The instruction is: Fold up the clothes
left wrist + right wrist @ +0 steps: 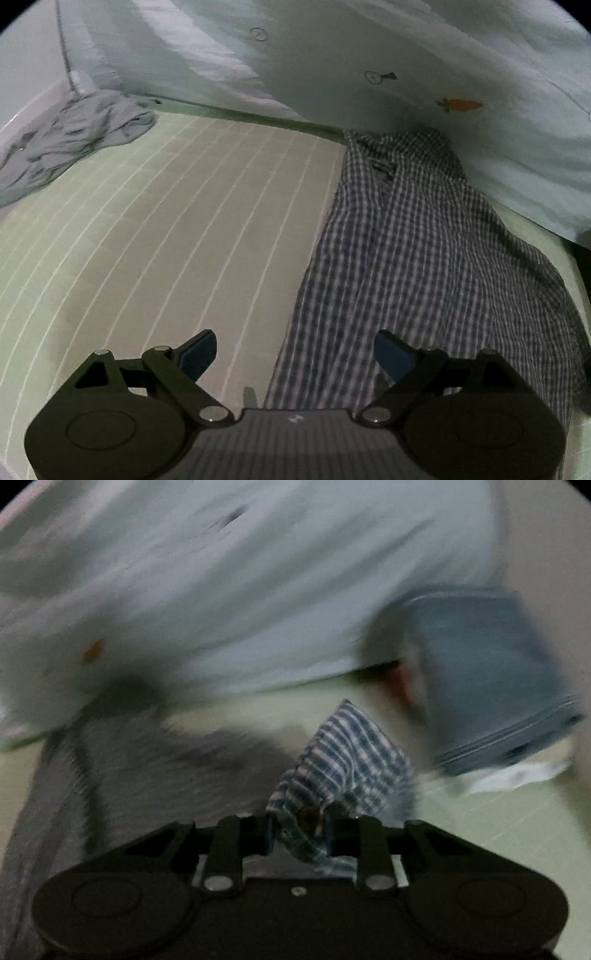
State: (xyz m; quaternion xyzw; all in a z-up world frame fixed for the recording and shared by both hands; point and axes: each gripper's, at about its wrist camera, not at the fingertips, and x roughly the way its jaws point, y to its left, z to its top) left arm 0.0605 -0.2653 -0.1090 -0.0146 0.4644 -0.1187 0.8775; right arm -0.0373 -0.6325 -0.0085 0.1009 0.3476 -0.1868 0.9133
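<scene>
- The checked shirt point(424, 258) lies stretched on the green gridded mat point(166, 229), its long axis running from the left claw point(295, 354) away to the pale bedding point(369, 55), collar end at the far side.
- The left claw hovers wide open, nothing between its fingers.
- The right claw point(299, 823) is clamped on a bunched shirt corner point(343, 760) with a button.
- A grey garment point(74, 136) lies crumpled far left.

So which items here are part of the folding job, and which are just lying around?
In play:
- checked shirt, spread on the green grid mat
- right gripper, shut on a buttoned edge of the checked shirt
- left gripper, open above the shirt's edge

Lying about:
- crumpled grey garment, at the mat's far corner
- folded blue garment
- pale carrot-print bedding
</scene>
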